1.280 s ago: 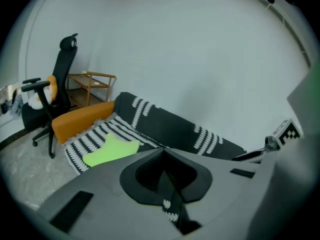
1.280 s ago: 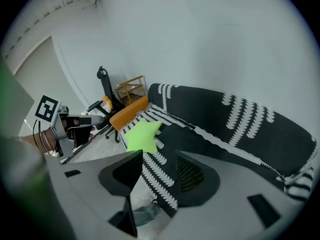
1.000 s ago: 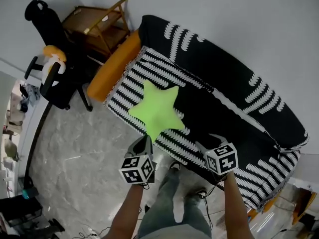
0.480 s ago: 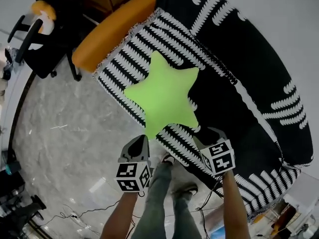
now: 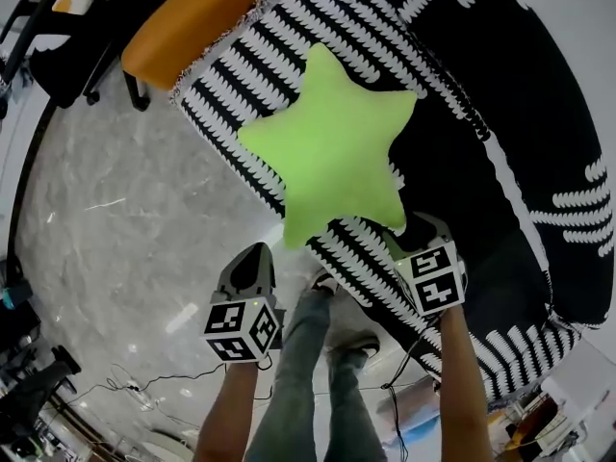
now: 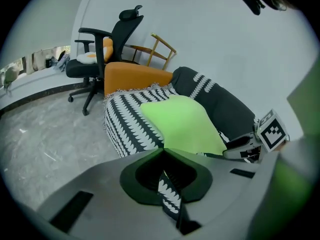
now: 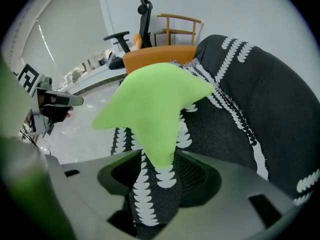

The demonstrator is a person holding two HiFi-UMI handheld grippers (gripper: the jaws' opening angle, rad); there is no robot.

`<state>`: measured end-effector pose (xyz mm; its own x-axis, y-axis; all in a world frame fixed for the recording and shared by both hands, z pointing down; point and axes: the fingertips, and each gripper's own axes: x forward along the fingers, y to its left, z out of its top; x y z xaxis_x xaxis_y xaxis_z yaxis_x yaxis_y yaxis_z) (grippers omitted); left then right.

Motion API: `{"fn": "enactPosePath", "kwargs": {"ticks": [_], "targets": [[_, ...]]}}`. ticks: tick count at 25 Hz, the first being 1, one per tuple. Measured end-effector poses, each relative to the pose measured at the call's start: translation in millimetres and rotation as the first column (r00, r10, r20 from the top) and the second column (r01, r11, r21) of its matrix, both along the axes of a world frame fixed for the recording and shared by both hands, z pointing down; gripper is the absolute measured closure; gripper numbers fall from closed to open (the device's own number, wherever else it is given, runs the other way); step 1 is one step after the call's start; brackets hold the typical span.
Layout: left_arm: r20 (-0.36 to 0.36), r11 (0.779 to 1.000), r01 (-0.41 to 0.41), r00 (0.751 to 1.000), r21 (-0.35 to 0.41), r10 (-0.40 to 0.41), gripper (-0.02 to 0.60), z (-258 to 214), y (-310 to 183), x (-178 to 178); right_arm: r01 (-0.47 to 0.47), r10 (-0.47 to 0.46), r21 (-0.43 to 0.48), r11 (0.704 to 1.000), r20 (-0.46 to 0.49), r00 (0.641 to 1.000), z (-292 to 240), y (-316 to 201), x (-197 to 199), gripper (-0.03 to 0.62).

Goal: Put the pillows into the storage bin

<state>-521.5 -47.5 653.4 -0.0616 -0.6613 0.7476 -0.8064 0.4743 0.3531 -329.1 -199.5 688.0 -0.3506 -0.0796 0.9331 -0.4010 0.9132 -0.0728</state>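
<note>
Since the earlier frame the right tool [image 5: 421, 229] has advanced on the sofa [image 5: 525, 133] and now stands at the nearest point of the green star pillow [image 5: 337, 152]. The left tool [image 5: 258, 256] has kept its station just off the sofa's front edge, over the floor [image 5: 115, 219].

Pillow: one seen, lying flat on the sofa's seat, on the black-and-white patterned cover [image 5: 245, 80], short of the sofa's dark back. It rests on the cover alone.

Right tool: jaws spread. The pillow's lower point lines up with the gap, and patterned cover shows below it. Contact between jaws and pillow cannot be confirmed.

Left tool: jaws all but pressed together, leaving a thin slit through which a strip of the cover shows. Nothing is gripped.

Surroundings: an orange armrest [image 5: 192, 17] closes the sofa's end on the left tool's side. An office chair [image 6: 102, 49] and a wooden chair [image 6: 155, 46] stand beyond that end. The person's legs [image 5: 298, 354] stand at the sofa's front edge, between the two tools.
</note>
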Motion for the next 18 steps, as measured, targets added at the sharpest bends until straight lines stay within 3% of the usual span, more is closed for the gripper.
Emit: {"fn": "enactPosePath", "kwargs": {"ticks": [11,18], "targets": [[0.001,0.999,0.049,0.999,0.002,-0.049,0.571,15.4,15.5,-27.2,0.073,-0.071,0.024,0.997,-0.085,0.994,25.6,-4.3,-9.0,0.377],[-0.027,0.997,0.072,0.997,-0.007,-0.072,0.571,22.5,23.0,-35.0,0.066,-0.063,0.018,0.998,-0.133,0.989,29.5,-3.8,-15.1,0.452]]}}
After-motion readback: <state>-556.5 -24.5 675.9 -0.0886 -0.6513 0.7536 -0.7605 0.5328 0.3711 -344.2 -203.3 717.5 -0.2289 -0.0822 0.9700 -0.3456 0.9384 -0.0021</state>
